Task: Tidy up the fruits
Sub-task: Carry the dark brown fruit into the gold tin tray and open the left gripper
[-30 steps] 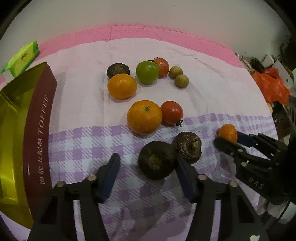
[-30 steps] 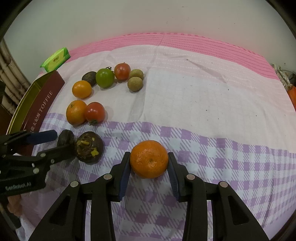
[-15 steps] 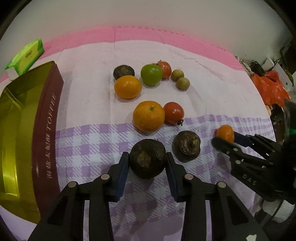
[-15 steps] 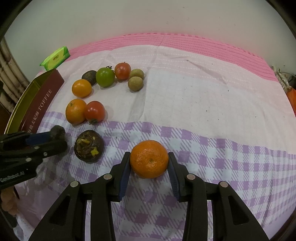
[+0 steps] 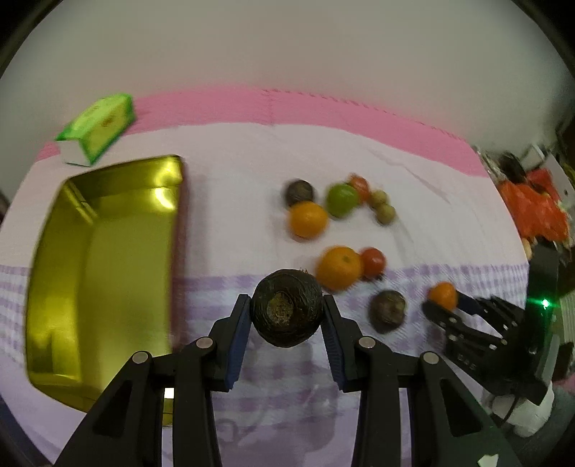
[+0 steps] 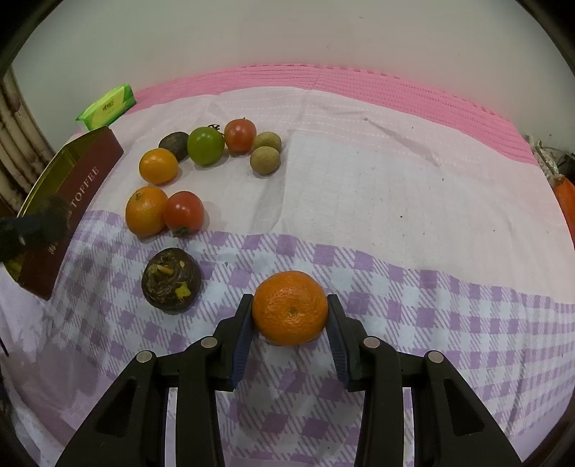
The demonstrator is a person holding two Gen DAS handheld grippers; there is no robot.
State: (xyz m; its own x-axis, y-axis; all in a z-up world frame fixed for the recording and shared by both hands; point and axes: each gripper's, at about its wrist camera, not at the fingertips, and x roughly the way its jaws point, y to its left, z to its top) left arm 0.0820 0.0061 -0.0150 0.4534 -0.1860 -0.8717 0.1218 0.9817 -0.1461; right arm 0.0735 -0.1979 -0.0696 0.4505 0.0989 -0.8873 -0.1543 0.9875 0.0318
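Covering table: pink/purple-check cloth (image 6: 395,201); L tongs (image 5: 286,316) clamp dark fruit (image 5: 285,308), R tongs (image 6: 290,316) clamp orange (image 6: 290,307).

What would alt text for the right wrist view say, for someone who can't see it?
Black tongs grip a mandarin orange on a purple-checked cloth. To the left lies a dark brown round fruit; beyond it sit two more oranges, two red tomatoes, a green tomato, two small tan fruits and a maroon toffee tin.

Domestic room, likely a home: table against plain wall (image 6: 287,32), covered with pink-and-lilac checked cloth (image 6: 395,201); toffee tin (image 6: 90,179) and tissue pack (image 6: 107,106) stood far left.
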